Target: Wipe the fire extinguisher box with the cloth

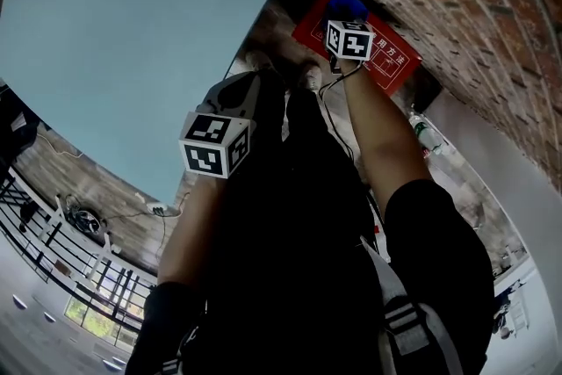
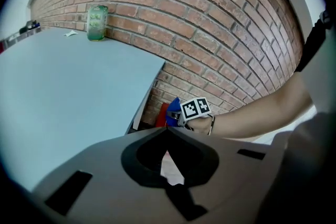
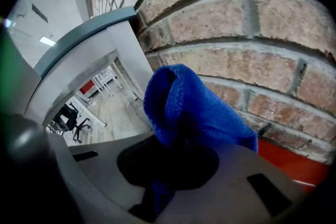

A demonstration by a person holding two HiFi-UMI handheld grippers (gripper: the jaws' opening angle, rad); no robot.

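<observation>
The right gripper (image 3: 169, 168) pinches the blue cloth (image 3: 195, 108) at the red fire extinguisher box (image 1: 392, 59) beside the brick wall (image 3: 247, 23), while the left gripper (image 2: 167, 132) holds its empty jaws pressed together.

Head view steeply down; both gripper views toward brick wall (image 2: 220, 23).

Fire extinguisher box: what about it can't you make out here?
- Head view: fire extinguisher box print too small to read; cloth covers its far edge.
- Right gripper view: only a red sliver past the cloth.
- Left gripper view: mostly behind the table edge.
- Whether cloth touches box: cannot tell.
</observation>
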